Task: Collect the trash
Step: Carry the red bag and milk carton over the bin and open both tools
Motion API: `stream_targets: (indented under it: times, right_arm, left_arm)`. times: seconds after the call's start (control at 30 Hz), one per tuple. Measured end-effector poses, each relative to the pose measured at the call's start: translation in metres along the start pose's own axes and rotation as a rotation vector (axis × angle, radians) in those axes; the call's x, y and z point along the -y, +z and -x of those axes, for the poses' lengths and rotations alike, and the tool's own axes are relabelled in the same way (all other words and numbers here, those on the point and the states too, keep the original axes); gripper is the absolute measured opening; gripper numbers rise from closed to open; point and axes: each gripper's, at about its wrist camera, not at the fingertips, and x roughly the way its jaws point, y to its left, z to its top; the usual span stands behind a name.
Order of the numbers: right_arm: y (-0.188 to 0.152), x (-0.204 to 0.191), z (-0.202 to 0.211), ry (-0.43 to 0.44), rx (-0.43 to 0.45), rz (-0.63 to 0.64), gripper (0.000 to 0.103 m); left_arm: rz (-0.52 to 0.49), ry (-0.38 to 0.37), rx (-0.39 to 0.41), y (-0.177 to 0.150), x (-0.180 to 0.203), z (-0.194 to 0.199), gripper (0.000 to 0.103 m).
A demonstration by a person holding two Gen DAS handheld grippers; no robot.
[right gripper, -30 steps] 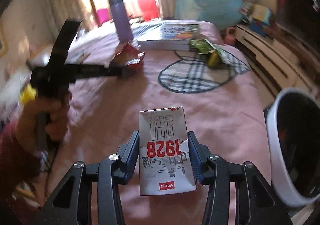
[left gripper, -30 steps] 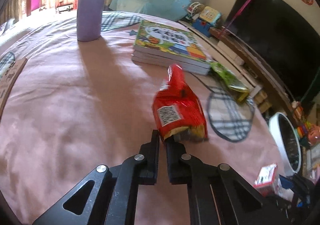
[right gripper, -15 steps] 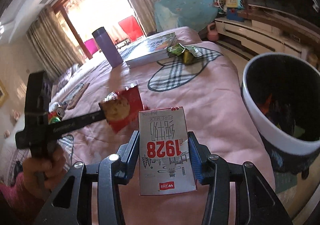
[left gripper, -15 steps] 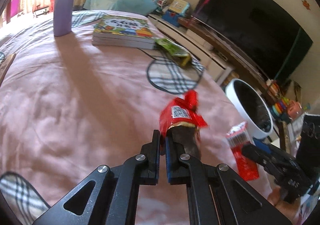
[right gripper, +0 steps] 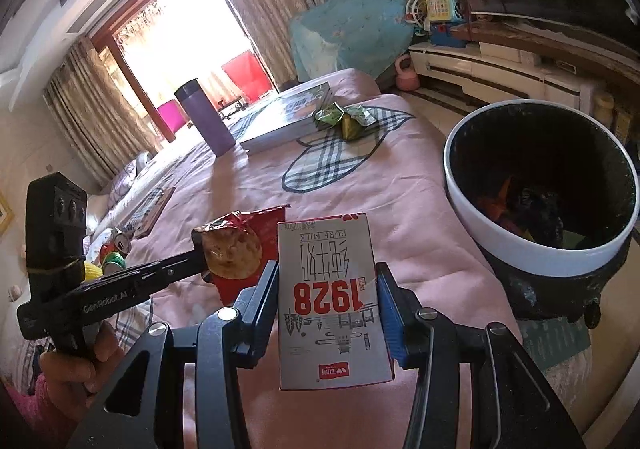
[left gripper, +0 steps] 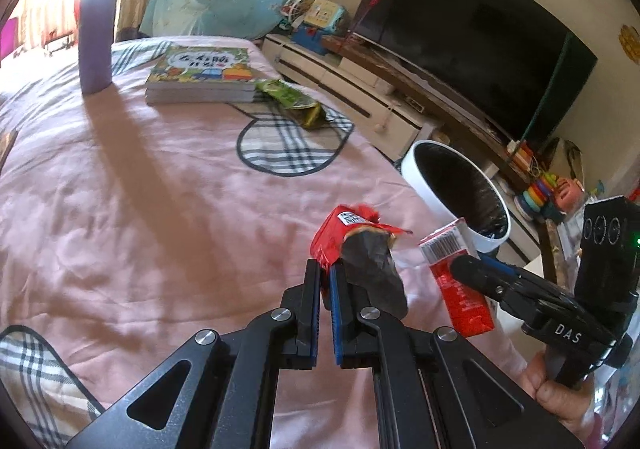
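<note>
The left gripper (left gripper: 325,291) is squeezed tight on the thin edge of a crinkly red snack wrapper (left gripper: 347,230) with a round cracker poking out (it looks light and floppy, so the cracker might slip), held up over the pink bedsheet (left gripper: 140,209). The right gripper (right gripper: 326,303) is clamped on the sides of a small white and red cardboard milk carton (right gripper: 330,297), light but easy to squash, near the round white-rimmed trash bin (right gripper: 520,245). It reads "1928" and "PURE MILK".

Glossy foil wrapper (left gripper: 345,230), matt paper carton (right gripper: 328,289)
</note>
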Motion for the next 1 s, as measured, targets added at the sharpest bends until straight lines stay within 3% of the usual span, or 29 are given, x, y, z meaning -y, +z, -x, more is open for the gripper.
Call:
stream_targets:
  times: [1.0]
  right_arm:
    - [0.003, 0.030, 0.033, -0.033, 0.087, -0.073, 0.047]
  left_arm:
    - [-0.114, -0.035, 0.032, 0.009, 0.049, 0.015, 0.004]
